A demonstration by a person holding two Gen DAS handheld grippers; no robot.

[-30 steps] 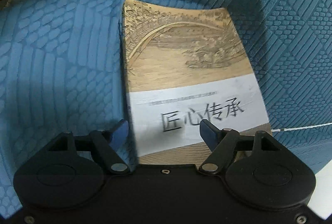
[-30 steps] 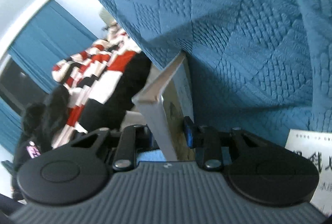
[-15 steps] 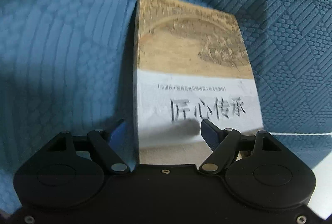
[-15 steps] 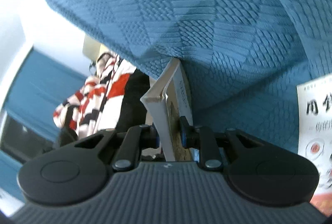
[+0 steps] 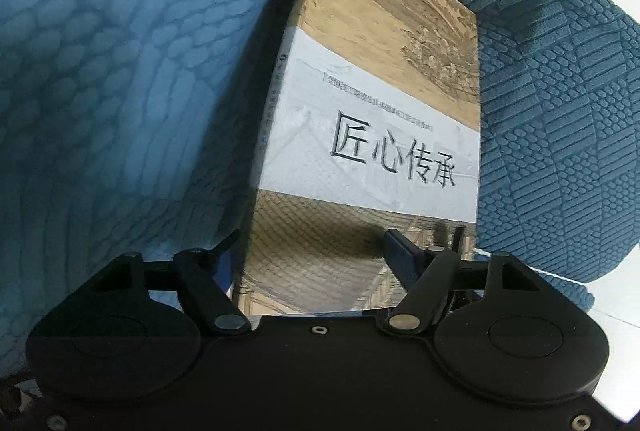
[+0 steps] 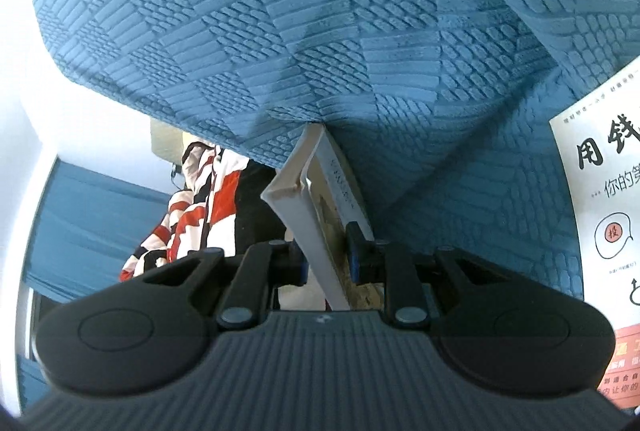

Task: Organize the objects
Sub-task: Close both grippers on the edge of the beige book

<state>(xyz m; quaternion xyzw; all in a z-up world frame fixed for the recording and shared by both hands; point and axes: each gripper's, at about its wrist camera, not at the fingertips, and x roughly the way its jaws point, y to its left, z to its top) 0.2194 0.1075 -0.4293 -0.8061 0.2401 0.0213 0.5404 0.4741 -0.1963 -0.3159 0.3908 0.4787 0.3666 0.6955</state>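
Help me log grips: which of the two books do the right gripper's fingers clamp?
The tan book with the bridge painting, clamped on edge by the right gripper. The white-covered book lies flat on the blue quilt, untouched.

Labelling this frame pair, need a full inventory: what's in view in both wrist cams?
tan book: 1, tan cover with white title band, tilted up against the fabric, seen edge-on in the right wrist view
white book: 1, white cover with black characters, orange at the bottom, lying on the fabric, right edge of the right wrist view
blue textured fabric: 1, blue, behind and under both books
striped cloth: 1, red, white and black, background left
left claw: black, blue pads, closing around the tan book's near end
right claw: black, blue pads, clamped on the tan book
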